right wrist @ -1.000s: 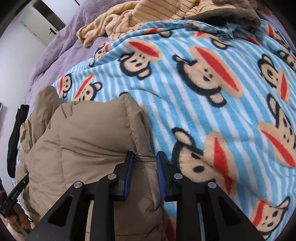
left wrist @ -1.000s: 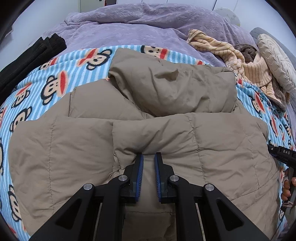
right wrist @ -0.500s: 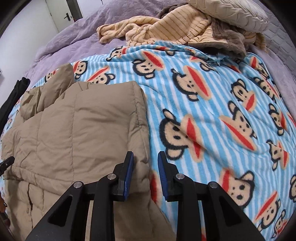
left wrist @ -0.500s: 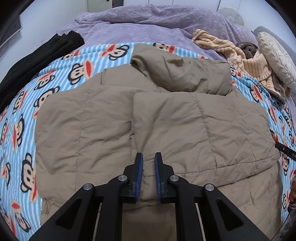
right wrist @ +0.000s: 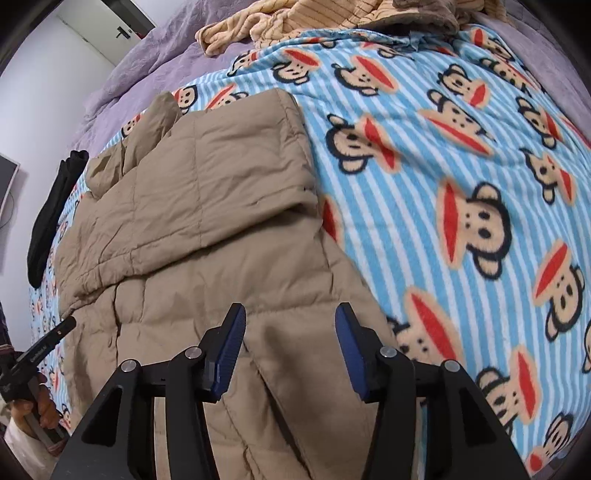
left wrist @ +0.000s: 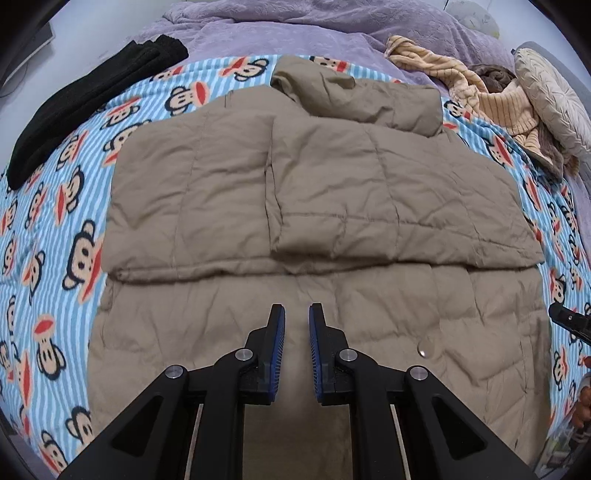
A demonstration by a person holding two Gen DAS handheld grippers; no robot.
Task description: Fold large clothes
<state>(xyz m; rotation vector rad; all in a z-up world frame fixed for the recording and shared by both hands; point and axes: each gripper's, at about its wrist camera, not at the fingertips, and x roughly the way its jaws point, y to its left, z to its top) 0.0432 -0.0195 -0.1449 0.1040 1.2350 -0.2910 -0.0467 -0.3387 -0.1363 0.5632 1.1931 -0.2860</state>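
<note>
1. Tan quilted fabric fills both views: a padded jacket lies flat on the monkey blanket, which serves as the landmark for everything else.
2. The jacket sits near the middle of the blanket, with blanket showing past both of its side edges and beyond its far end.
3. Its two sleeves are folded across the upper body and meet near the centre, their lower edges forming a ridge across the jacket.
4. The hood lies bunched at the jacket's far end, close to the blanket's far edge.
5. The left gripper hangs above the jacket's lower half; its jaws stand slightly apart with only a narrow gap, and nothing is between them.
6. The right gripper is over the jacket's right edge, where jacket meets blanket; its jaws are spread wide and hold nothing.
7. A black garment lies along the blanket's far left corner.
8. A striped cream cloth is heaped just off the blanket's far right corner, beside a pale cushion.
9. A purple bedspread lies beyond the blanket's far edge.
</note>
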